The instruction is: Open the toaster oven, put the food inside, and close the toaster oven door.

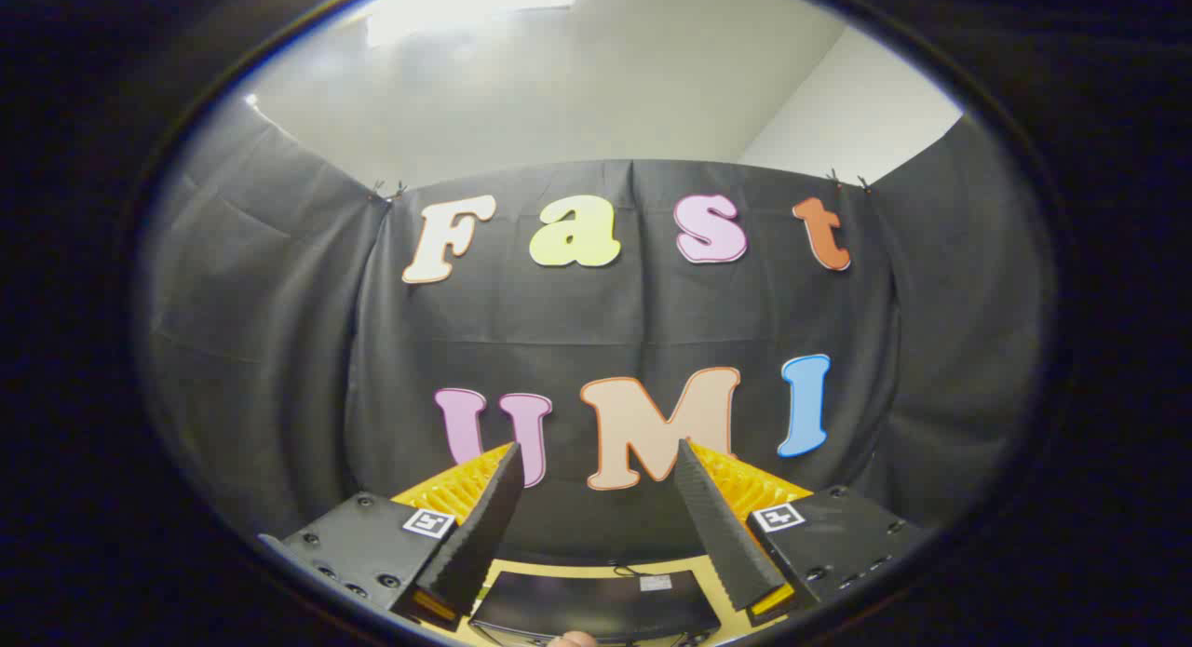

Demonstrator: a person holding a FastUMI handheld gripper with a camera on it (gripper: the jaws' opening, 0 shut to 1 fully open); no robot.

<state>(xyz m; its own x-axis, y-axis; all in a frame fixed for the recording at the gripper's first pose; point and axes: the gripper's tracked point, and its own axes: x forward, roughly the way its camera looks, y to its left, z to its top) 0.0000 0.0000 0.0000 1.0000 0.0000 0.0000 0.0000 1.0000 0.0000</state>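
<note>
Hand-held gripper [596, 456] spread wide, nothing between the fingers, aimed at the booth's cloth wall [279, 349]. Toaster oven [596, 605]: dark top low between the fingers, on the counter [559, 567] against the wall.

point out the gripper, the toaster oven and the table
gripper [596, 465]: gripper view, open gap midway between its fingertips.
toaster oven [596, 602]: gripper view, dark top, low between the fingers.
table [559, 567]: gripper view, bare strip behind the oven.
</note>
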